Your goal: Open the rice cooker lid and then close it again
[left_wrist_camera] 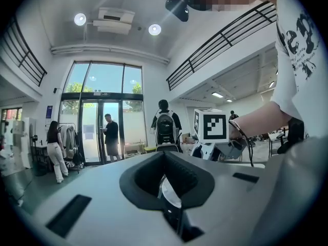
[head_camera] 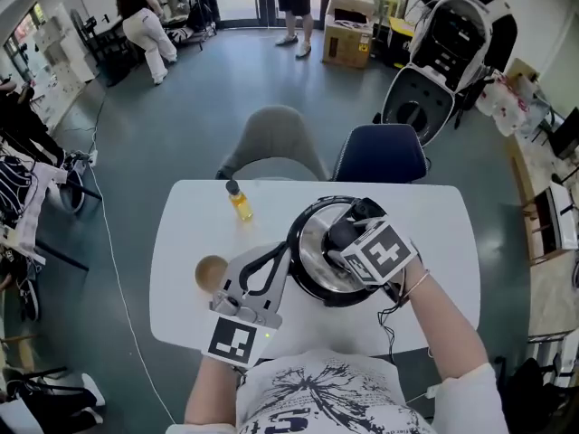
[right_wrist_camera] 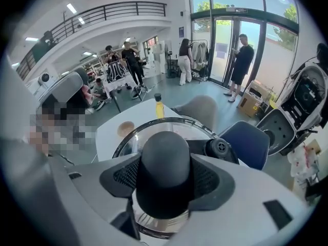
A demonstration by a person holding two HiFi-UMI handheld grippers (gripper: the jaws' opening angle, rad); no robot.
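The rice cooker (head_camera: 306, 286) stands right of centre on the white counter (head_camera: 185, 242), its glass lid (head_camera: 317, 235) apparently down on the pot. The right tongs (right_wrist_camera: 165, 186) are clenched on the lid's black knob (right_wrist_camera: 164, 152) from above. The left tongs (head_camera: 282, 253) are closed at the cooker's left rim, a sliver of shiny metal between them, seemingly steadying it. Judged from this, the lift looks not yet made, so both opening and closing appear left to do.

One bench (head_camera: 181, 242), one rice cooker (head_camera: 314, 287), one lid (head_camera: 315, 240). Left of the rice cooker: one bottle (head_camera: 240, 202), one brown cup (head_camera: 211, 272). Beyond it, two chairs: grey chair (head_camera: 276, 141), blue chair (head_camera: 380, 154).
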